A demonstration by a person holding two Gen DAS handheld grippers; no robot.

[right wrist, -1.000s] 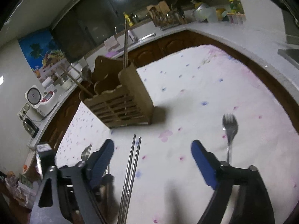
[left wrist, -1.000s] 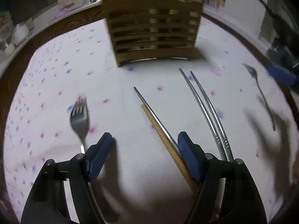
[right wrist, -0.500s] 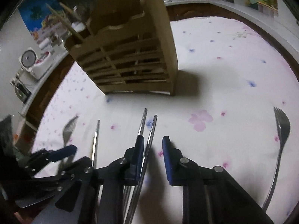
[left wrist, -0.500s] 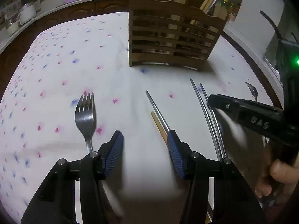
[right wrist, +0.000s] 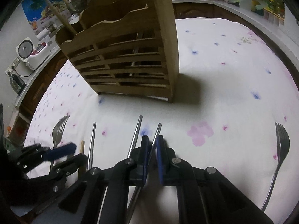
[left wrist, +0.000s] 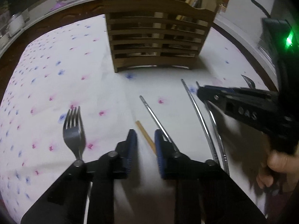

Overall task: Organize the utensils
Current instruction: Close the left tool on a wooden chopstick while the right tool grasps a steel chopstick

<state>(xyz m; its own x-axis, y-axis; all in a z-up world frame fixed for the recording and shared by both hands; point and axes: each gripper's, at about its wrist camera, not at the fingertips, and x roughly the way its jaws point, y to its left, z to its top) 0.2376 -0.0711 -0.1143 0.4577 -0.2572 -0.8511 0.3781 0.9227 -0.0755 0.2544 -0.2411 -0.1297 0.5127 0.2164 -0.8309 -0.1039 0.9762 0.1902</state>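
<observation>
Pinching down with my right gripper (right wrist: pixel 151 158), I have its blue pads almost together around one thin metal chopstick (right wrist: pixel 156 133), the right-hand stick of a pair; its mate (right wrist: pixel 135 134) lies just to the left of my left pad, outside the grip. Whether the pads already bite the steel or sit a hair off it I cannot tell. My left gripper (left wrist: pixel 145 145) is narrowed too, with a clear gap between the pads, and the wooden chopstick (left wrist: pixel 144 133) runs into that gap; a single metal chopstick (left wrist: pixel 152 114) lies just beside the right pad.

I judge these sticks light and stiff but slick: polished round steel on a soft cloth wants to roll or twist in flat pads. A hold near the middle, square across the shaft, should keep it from swinging nose-down when I lift. The wooden one has more tooth and should sit easier.

Further out from my left tool a fork (left wrist: pixel 73 130) lies to its left on the flowered tablecloth (left wrist: pixel 46 74). Off to the right of my right tool rests a second fork (right wrist: pixel 280 149). Ahead of both stands the slatted wooden utensil holder (right wrist: pixel 127 59), already holding a few sticks, and that is where these belong, dropped in from above.
</observation>
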